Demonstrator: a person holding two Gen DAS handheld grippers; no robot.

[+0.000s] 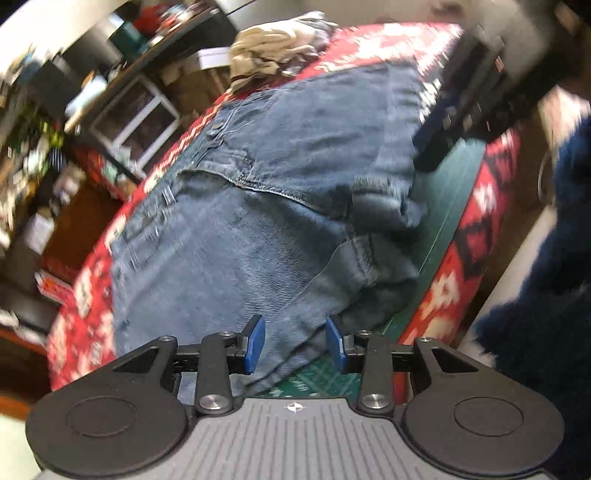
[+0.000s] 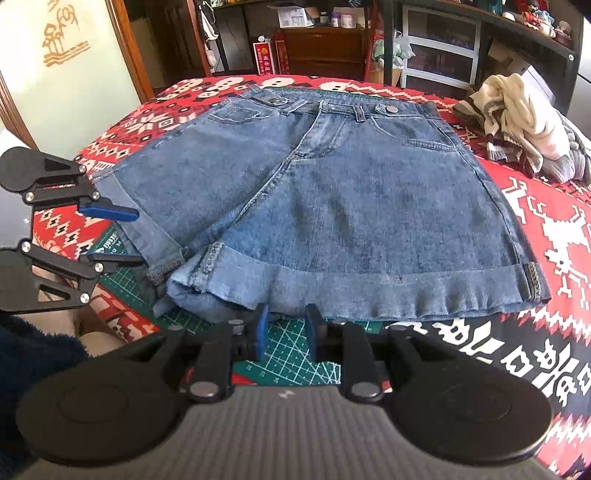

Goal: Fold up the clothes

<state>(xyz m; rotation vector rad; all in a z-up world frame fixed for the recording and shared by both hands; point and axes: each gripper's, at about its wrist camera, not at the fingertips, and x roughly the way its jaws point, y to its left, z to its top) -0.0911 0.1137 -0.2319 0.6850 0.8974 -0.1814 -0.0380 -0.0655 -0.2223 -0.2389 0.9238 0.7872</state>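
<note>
Denim shorts (image 2: pixel 332 206) lie spread flat on the desk (image 2: pixel 554 229), front side up, waistband at the far edge and cuffed hems toward the camera. The desk is covered by a red, white and black patterned cloth (image 2: pixel 546 350); a green cutting mat (image 2: pixel 288 347) lies on that cloth, under the near hems of the shorts.

Right tongs (image 2: pixel 284 338): spread, nothing between the fingers, held just short of the near hem of the right-hand leg, over the green mat. No contact with the denim is visible.

Left tongs (image 2: pixel 110 234): spread, positioned at the outer cuff of the left-hand leg. In the right wrist view the upper blue finger overlaps the cuff and the lower one sits below it. In the left wrist view, which is motion-blurred, denim shows between the fingers of the left tongs (image 1: pixel 295 343), but the fingers are not pressed onto it.

A heap of cream and striped garments (image 2: pixel 517 118) lies at the far right corner of the desk, well apart from the shorts.

Containers: white-framed drawer units (image 2: pixel 439 48) stand behind the desk; contents cannot be made out. Shelves (image 2: pixel 317 22) further back carry small jars and boxes.

A dark fleecy sleeve (image 2: pixel 33 369) shows at lower left
</note>
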